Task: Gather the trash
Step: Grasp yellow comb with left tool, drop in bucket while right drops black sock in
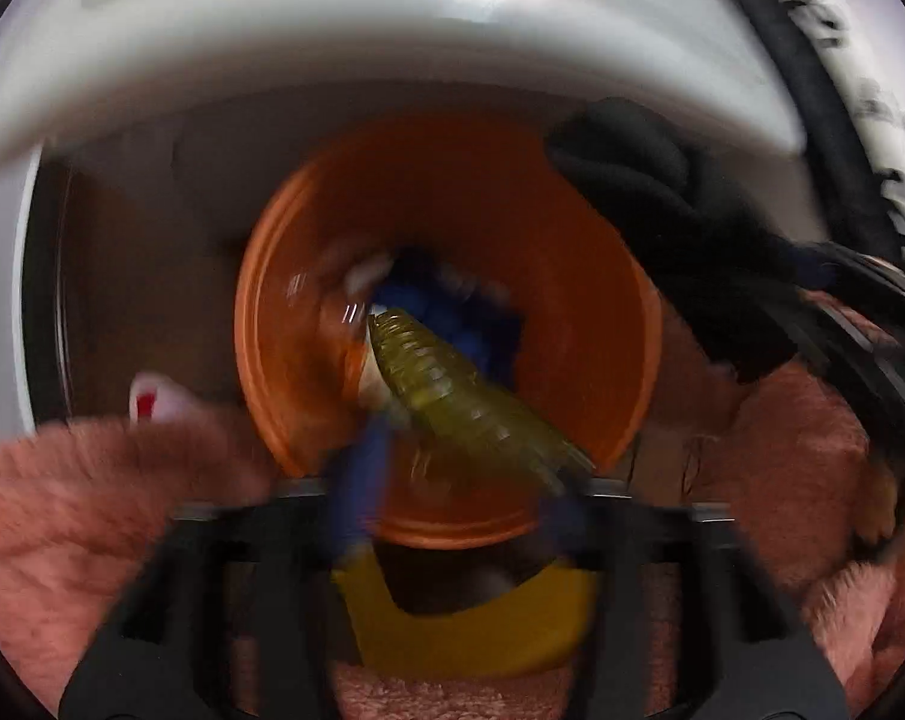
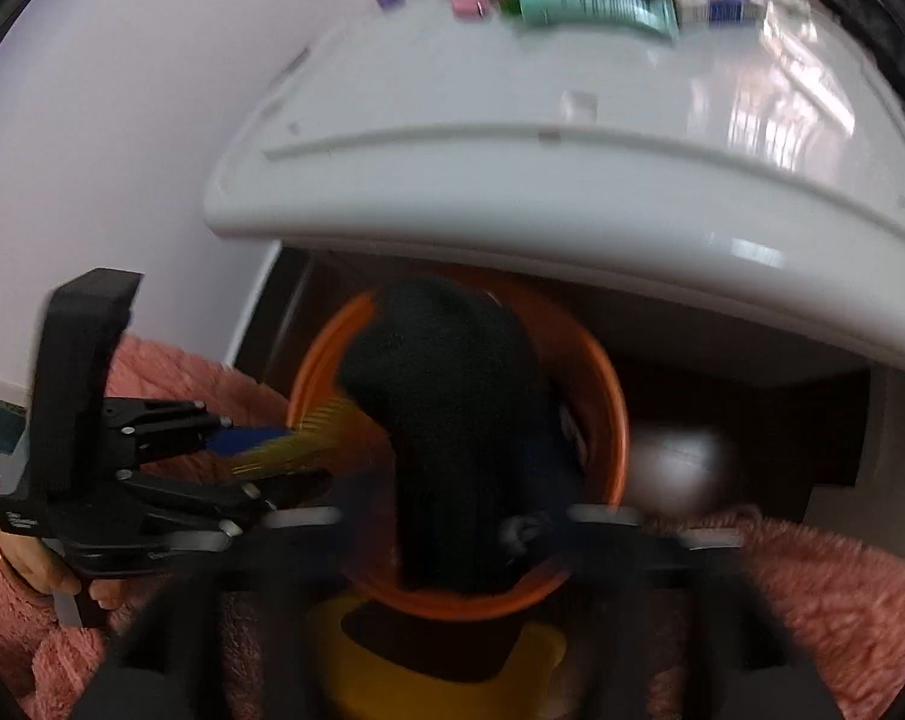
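One white desk [image 2: 572, 180]: we see it arching over the top of both views, its front edge above the bin.
Pink sleeves [image 1: 92, 510]: fluffy, they fill the lower corners on both sides.
Orange bin [image 1: 572, 240]: round, it stands under the desk edge, straight below both grippers, with blue scraps at the bottom.
Left gripper [image 1: 461, 495]: jaws spread wide over the bin; we see neither pad pressing on anything.
Right gripper [image 2: 452, 516]: jaws likewise spread wide, blurred, clamping nothing that we can make out.
Black cloth [image 2: 452, 390]: it hangs between the right jaws, over the mouth of the bin.
Green comb [image 1: 452, 384]: ridged, slanted, it sits over the bin between the left jaws; whether it touches one we cannot tell.
Tube [image 2: 596, 6]: teal, lying at the back of the desk.
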{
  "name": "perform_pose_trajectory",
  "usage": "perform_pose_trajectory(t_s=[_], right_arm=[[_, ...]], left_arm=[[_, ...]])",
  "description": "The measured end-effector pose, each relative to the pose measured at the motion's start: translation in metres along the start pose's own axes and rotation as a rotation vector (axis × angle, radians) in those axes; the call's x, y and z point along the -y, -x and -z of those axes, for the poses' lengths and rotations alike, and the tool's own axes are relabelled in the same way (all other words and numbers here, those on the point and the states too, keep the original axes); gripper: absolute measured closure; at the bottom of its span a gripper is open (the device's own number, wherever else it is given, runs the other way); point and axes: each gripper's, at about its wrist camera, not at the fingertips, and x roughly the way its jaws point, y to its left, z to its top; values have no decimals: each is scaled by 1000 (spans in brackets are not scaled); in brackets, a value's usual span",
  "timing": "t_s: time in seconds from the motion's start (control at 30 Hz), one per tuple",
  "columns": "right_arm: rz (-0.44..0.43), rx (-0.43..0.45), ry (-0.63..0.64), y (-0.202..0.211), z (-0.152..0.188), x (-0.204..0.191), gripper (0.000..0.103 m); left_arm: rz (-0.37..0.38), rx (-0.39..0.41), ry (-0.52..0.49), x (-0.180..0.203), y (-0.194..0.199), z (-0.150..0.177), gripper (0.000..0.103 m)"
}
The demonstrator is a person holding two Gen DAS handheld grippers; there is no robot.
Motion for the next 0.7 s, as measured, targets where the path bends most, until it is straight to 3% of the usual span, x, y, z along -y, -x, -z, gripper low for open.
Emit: perform_pose_trajectory(t_s=[0.07, 0.4, 0.53, 0.7], right_arm=[[46, 5, 5, -3, 0, 1, 32], [58, 55, -82, 6, -11, 15, 31], [75, 142, -72, 36, -19, 20, 30], [64, 309, -67, 72, -71, 26, 20]], left_arm=[[46, 1, 34, -5, -5, -2, 27], [38, 74, 26, -4, 9, 2, 23], [-34, 208, -27, 9, 42, -1, 23], [-152, 404, -21, 9, 86, -20, 21]])
